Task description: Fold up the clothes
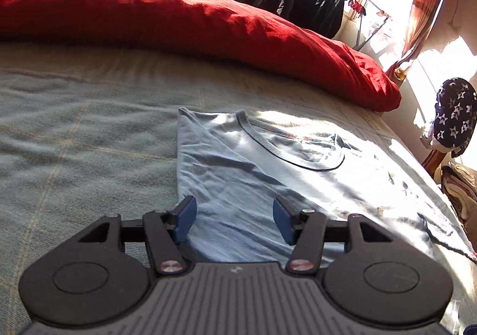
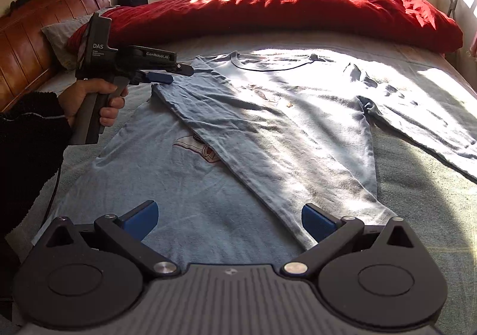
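Lying flat on the bed (image 2: 423, 209), a blue shirt (image 2: 268, 132) has one sleeve folded across; both the left gripper (image 1: 234, 220) and right gripper (image 2: 229, 223) hover spread, empty, above it; the loose fold may slide open if snagged

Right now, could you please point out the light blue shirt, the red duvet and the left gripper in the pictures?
light blue shirt (image 2: 298, 132): right wrist view, on the sunlit chest panel.
red duvet (image 2: 298, 12): right wrist view, on its top fold behind the shirt.
left gripper (image 2: 176, 72): right wrist view, between its fingertips, over the folded sleeve.
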`<move>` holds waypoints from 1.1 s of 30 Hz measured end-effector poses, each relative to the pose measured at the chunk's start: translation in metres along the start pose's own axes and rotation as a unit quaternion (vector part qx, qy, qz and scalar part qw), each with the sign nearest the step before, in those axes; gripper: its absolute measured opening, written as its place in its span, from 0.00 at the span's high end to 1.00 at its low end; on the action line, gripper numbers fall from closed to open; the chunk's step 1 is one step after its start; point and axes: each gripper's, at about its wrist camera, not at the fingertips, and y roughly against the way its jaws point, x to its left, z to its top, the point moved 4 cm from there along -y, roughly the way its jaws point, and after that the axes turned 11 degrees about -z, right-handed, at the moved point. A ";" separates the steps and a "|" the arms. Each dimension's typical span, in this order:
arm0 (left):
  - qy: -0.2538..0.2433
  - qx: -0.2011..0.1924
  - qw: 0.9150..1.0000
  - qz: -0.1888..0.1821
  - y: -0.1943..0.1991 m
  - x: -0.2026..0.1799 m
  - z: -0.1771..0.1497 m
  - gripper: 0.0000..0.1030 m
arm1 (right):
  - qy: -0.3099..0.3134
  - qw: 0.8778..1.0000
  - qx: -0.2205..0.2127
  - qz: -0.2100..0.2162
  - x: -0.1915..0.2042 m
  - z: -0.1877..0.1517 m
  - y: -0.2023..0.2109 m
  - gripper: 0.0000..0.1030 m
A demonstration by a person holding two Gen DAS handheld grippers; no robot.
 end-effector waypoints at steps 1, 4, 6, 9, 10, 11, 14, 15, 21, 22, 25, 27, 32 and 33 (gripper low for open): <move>0.000 0.000 1.000 0.002 0.003 0.006 -0.004 0.51 | 0.005 1.000 -0.003 0.002 -0.001 0.001 0.000 0.00; -0.014 0.005 1.000 0.018 0.022 0.010 -0.007 0.51 | 0.015 1.000 -0.004 0.010 -0.006 0.007 -0.005 0.00; -0.030 0.009 0.999 0.027 0.032 0.003 0.002 0.51 | 0.019 1.000 -0.009 0.018 -0.009 0.015 -0.011 0.00; -0.055 0.004 0.998 0.005 0.035 -0.015 0.020 0.47 | 0.014 0.999 -0.014 0.036 -0.013 0.032 -0.027 0.00; -0.062 0.005 0.998 -0.008 0.031 -0.023 0.025 0.45 | 0.006 0.999 -0.012 0.041 -0.013 0.038 -0.037 0.00; -0.069 0.009 0.997 -0.019 0.023 -0.030 0.028 0.44 | 0.004 0.999 -0.010 0.047 -0.013 0.042 -0.045 0.00; -0.083 0.026 0.996 -0.021 -0.010 -0.039 0.027 0.43 | -0.002 0.999 0.005 0.049 -0.015 0.045 -0.068 0.00; -0.083 0.027 0.996 -0.010 -0.019 -0.036 0.025 0.43 | -0.006 0.999 0.013 0.045 -0.017 0.043 -0.076 0.00; -0.060 0.021 0.996 0.066 -0.031 0.004 0.012 0.39 | -0.038 0.998 0.028 0.044 -0.041 0.009 -0.066 0.00; -0.054 0.025 0.996 0.065 -0.027 0.007 0.014 0.40 | -0.041 0.998 0.029 0.044 -0.044 0.003 -0.061 0.00; -0.074 0.034 0.994 0.075 -0.022 -0.005 0.025 0.45 | -0.043 0.998 0.024 0.044 -0.046 -0.005 -0.046 0.00; -0.092 0.037 0.994 0.053 -0.023 -0.024 0.030 0.43 | -0.041 0.998 0.018 0.043 -0.045 -0.007 -0.036 0.00; -0.144 0.065 0.987 -0.019 -0.040 -0.081 0.019 0.39 | -0.032 0.998 0.004 0.048 -0.035 0.004 -0.037 0.00; -0.162 0.070 0.984 -0.015 -0.045 -0.088 0.013 0.38 | -0.032 0.999 0.008 0.043 -0.035 0.004 -0.040 0.00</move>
